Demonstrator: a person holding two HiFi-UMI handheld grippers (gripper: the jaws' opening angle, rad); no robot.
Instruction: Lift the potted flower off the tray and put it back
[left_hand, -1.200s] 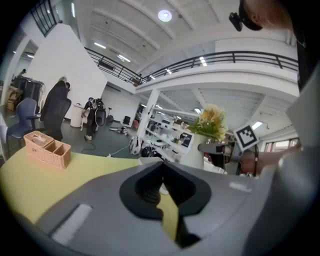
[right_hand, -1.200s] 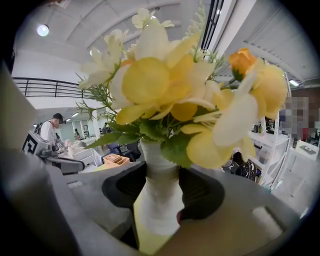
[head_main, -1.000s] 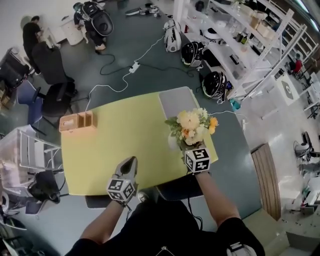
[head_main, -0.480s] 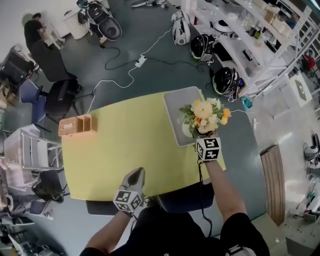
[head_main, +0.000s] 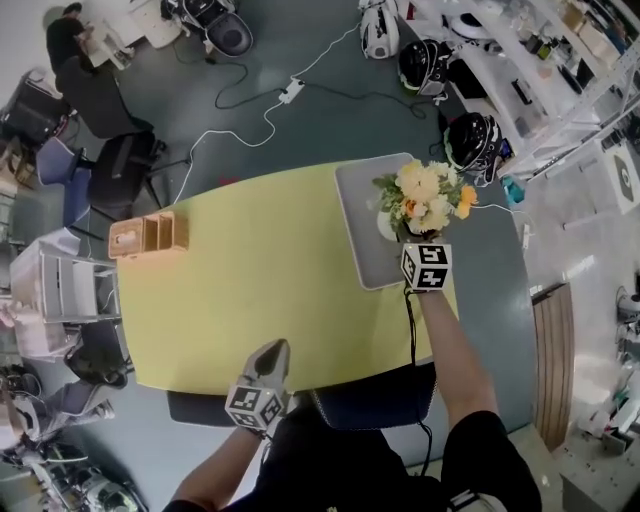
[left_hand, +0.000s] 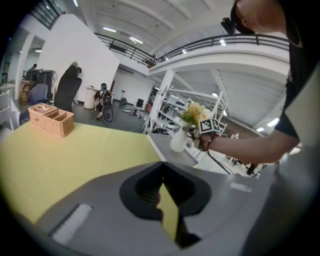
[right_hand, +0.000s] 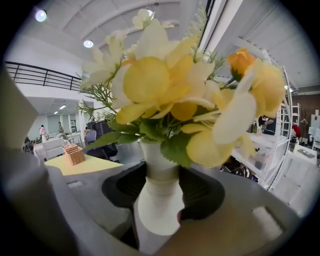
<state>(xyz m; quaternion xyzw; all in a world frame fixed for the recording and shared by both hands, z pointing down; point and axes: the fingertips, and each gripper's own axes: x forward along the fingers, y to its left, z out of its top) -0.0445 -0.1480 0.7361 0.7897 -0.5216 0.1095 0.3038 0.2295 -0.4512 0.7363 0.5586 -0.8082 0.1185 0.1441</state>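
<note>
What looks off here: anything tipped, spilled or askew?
Nothing stands out. The potted flower is upright in the right gripper over the grey tray; the wicker basket sits on the yellow table, nothing spilled.

We find yellow table (head_main: 250, 290) bare across middle: wide free passage between wicker basket (head_main: 147, 235) at far left corner and grey tray (head_main: 360, 220) at right end. Basket sole obstacle on left side. Potted flower (head_main: 428, 197), clamped in right gripper (head_main: 405, 232), blocks tray's right part; blooms spread past tray's right edge. We cannot tell whether vase touches tray. Tray's left strip bare. Left gripper (head_main: 276, 347) at near edge, well apart from both. Dark chair (head_main: 375, 393) under near edge, between arms.
</note>
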